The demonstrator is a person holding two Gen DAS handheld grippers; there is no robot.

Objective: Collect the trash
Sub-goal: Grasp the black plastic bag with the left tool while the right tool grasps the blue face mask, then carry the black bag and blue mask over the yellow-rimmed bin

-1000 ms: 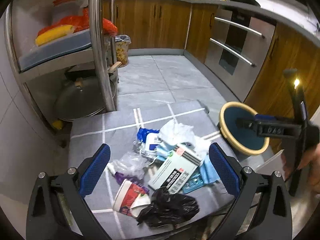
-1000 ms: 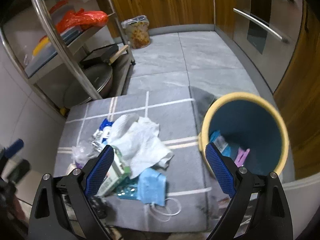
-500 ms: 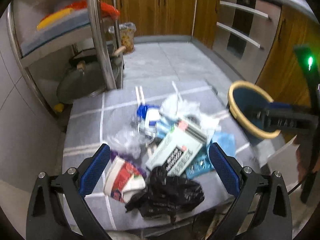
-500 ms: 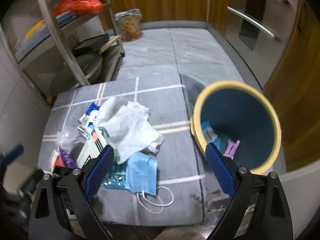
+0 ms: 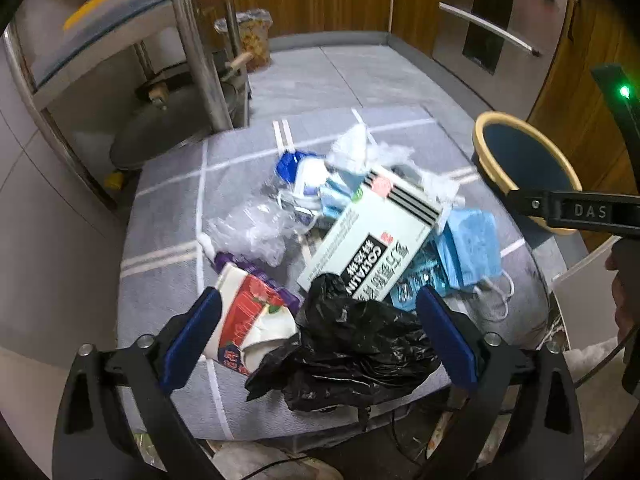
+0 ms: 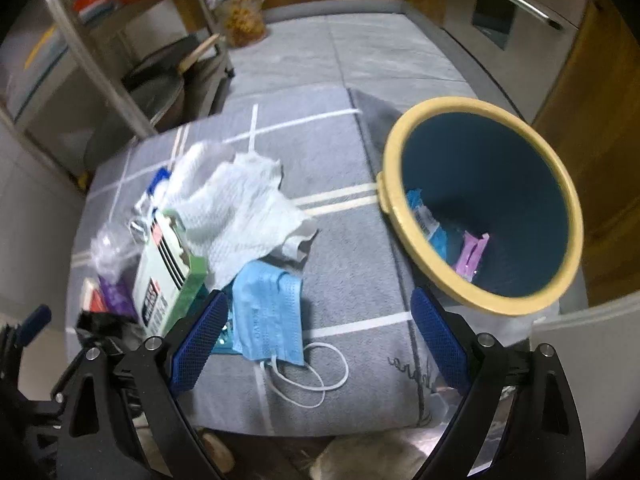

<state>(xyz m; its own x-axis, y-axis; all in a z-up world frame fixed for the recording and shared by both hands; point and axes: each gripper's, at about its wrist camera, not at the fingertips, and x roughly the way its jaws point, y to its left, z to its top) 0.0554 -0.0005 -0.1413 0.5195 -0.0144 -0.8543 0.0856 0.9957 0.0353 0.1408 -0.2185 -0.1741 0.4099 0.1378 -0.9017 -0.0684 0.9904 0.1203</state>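
Both grippers agape: left gripper (image 5: 318, 334) over black bag (image 5: 352, 356).

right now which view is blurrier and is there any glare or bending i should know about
Right wrist view: more smeared, especially the rack and the bin rim, though the blue mask stays fairly readable. Left wrist view: sharper, box print legible, soft at the edges; a green LED flares. Both: fisheye bends straight lines, dark corners.

Trash pile (image 5: 352, 248) on grey mat (box, mask, black bag), blue bin (image 6: 484, 208) w/ yellow rim beside.
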